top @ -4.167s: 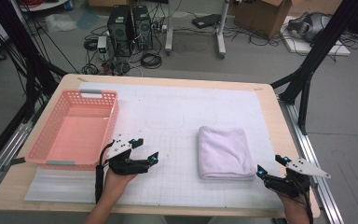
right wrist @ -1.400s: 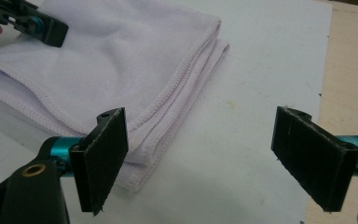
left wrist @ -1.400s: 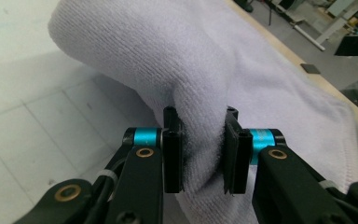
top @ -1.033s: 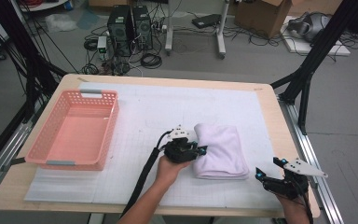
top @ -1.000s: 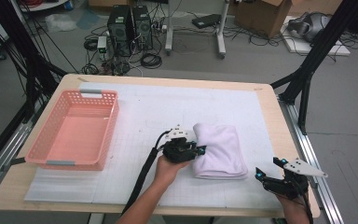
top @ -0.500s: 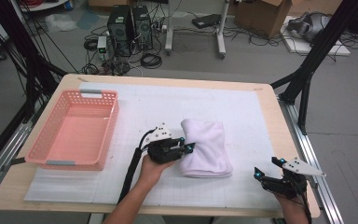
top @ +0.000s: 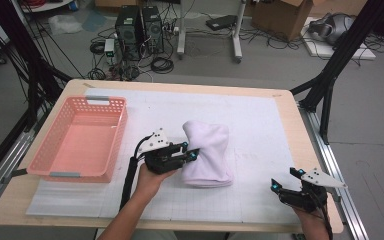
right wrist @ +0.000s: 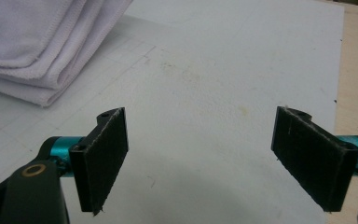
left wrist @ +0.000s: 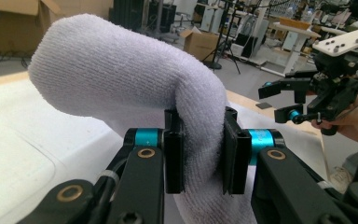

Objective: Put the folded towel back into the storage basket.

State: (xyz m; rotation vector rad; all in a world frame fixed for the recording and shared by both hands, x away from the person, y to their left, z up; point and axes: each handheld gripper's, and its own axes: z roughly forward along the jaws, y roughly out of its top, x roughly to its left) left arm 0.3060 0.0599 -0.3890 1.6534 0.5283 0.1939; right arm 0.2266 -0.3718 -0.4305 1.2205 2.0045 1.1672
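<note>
Near the middle of the white gridded mat (top: 260, 120), the folded white terry towel (top: 206, 152) is pinched at its left edge by the left gripper (top: 187, 152), its jaws pressed into a thick fold that bulges up above them. With only that edge held, the layers may unfold or slip during a lift toward the pink plastic basket (top: 80, 140). Right gripper (right wrist: 214, 158) rests well apart, spread wide.

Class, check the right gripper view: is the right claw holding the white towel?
No, the right claw stands wide open above the bare mat, apart from the white towel.
</note>
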